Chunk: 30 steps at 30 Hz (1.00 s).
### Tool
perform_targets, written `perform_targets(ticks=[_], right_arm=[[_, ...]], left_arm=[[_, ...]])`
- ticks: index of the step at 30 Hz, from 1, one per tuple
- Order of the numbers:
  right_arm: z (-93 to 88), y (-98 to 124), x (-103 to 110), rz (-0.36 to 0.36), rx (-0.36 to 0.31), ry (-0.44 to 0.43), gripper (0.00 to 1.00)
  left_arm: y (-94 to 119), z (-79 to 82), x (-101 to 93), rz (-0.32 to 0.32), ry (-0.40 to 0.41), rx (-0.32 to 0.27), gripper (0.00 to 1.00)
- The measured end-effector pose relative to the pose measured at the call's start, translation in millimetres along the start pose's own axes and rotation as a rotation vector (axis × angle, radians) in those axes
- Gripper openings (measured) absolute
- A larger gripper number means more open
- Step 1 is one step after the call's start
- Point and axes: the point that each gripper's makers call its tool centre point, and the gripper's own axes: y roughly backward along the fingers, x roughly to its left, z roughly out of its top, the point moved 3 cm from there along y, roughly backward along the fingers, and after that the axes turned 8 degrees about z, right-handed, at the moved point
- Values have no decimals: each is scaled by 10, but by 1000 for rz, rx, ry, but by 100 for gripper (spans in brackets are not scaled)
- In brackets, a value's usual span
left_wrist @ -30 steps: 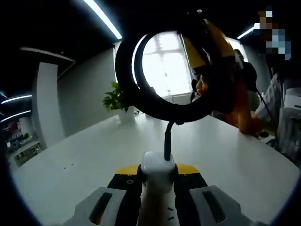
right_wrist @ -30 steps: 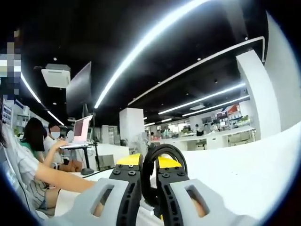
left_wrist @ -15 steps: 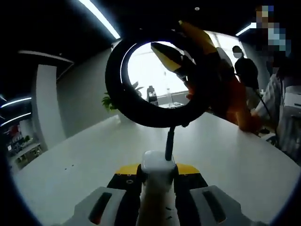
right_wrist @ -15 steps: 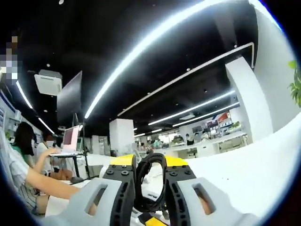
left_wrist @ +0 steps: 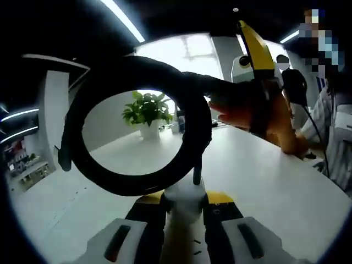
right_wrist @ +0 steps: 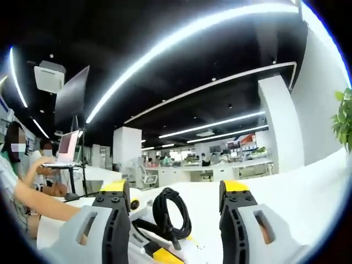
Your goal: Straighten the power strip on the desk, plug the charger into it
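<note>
Fingers of the left gripper (left_wrist: 184, 231) clamp the white charger (left_wrist: 184, 199), its black cable (left_wrist: 135, 129) looping up ahead of the tips; right gripper (right_wrist: 175, 220) jaws stand wide apart, holding nothing, the cable coil between them. Charger lifted above the white desk (left_wrist: 264, 181); plugging not yet done, by this reading, and the power strip's state cannot be judged.

Ceiling light strips (right_wrist: 181, 38) glare white against a dark ceiling; a blown-out window (left_wrist: 187, 47) backlights soft, fisheye-bent edges
</note>
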Motion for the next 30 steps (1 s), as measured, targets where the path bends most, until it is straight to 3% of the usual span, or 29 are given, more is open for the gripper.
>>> perform_targets(ticks=[11, 15, 19, 30], right_arm=[[-28, -1, -28, -6, 14, 16, 72], [-59, -8, -20, 0, 30, 13, 72], [-79, -12, -19, 2, 44, 17, 72], [-104, -14, -9, 5, 57, 23, 73]], left_arm=[[-10, 4, -11, 29, -3, 37, 26], [-19, -10, 17, 64, -13, 50, 38], [-12, 32, 35, 83, 10, 31, 39], [14, 4, 79, 116, 46, 66, 52]])
